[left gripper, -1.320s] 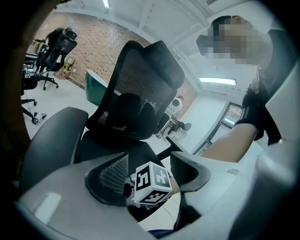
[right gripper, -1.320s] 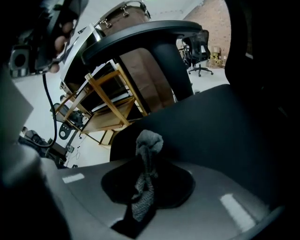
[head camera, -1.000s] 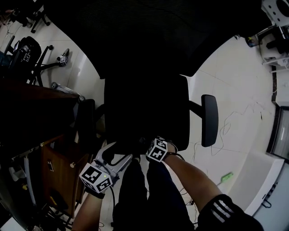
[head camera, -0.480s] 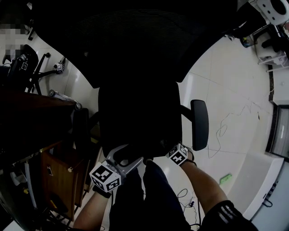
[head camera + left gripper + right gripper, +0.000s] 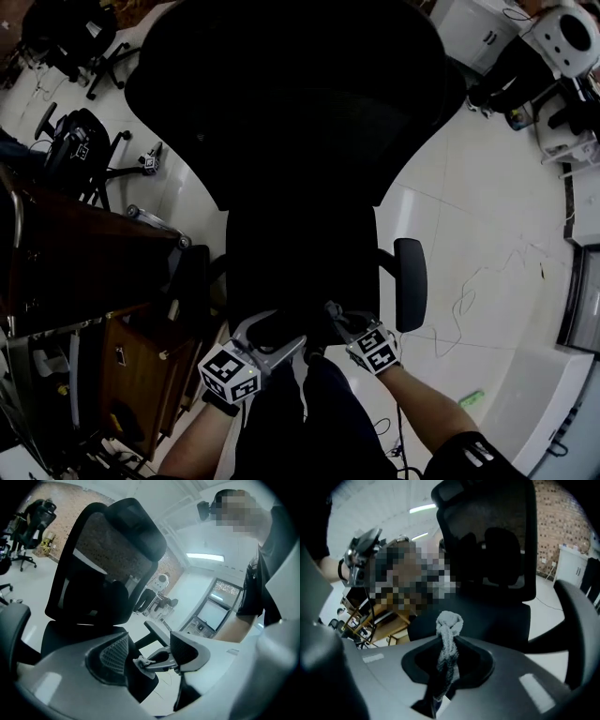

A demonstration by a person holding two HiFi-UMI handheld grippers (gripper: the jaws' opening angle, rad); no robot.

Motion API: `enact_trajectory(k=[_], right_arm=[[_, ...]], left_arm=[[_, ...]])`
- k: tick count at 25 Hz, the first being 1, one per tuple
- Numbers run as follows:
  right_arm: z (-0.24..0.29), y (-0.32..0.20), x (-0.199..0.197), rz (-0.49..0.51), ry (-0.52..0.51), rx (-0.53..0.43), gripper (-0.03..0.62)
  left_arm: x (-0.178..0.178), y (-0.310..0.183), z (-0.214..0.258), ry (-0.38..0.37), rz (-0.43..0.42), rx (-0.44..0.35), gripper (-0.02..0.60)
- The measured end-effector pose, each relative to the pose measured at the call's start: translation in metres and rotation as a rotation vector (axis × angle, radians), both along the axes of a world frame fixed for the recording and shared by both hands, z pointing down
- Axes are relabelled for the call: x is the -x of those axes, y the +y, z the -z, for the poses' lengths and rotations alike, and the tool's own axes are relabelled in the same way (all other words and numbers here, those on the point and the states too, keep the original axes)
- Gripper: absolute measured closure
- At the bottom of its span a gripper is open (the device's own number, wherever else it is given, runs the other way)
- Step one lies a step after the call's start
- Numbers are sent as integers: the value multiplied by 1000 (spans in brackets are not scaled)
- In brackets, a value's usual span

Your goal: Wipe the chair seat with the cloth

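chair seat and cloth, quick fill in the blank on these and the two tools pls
1. The tool pinching the cloth is the ___ one.
2. The left tool is open and holds ___.
3. The chair seat is coloured ___.
Missing words: right; nothing; black.

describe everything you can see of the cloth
The cloth is a pale grey, nubby terry-like rag, bunched into a narrow twisted strip with a knot-like wad at its free end. The right tongs are shut on its lower part, so it sticks out ahead of them, in front of the black chair seat. Whether it touches the seat can't be told.
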State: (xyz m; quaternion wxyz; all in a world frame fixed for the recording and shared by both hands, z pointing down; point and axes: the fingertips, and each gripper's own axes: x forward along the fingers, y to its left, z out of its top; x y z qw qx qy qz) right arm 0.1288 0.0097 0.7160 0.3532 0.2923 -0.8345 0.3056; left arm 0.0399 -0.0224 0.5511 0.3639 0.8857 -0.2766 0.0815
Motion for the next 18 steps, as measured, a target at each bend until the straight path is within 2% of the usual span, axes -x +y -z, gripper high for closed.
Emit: enact_trajectory(k=[4, 9, 13, 18], right_arm=[[79, -9, 17, -34, -137, -78, 536], [154, -3, 20, -60, -234, -123, 536], [213, 2, 20, -83, -306, -191, 536], [268, 26, 27, -117, -372, -229, 536]], left_arm=[[5, 1, 40, -8, 27, -40, 279], [14, 17, 95, -7, 59, -95, 279], [18, 34, 131, -1, 54, -138, 279], [26, 68, 163, 16, 19, -184, 279]])
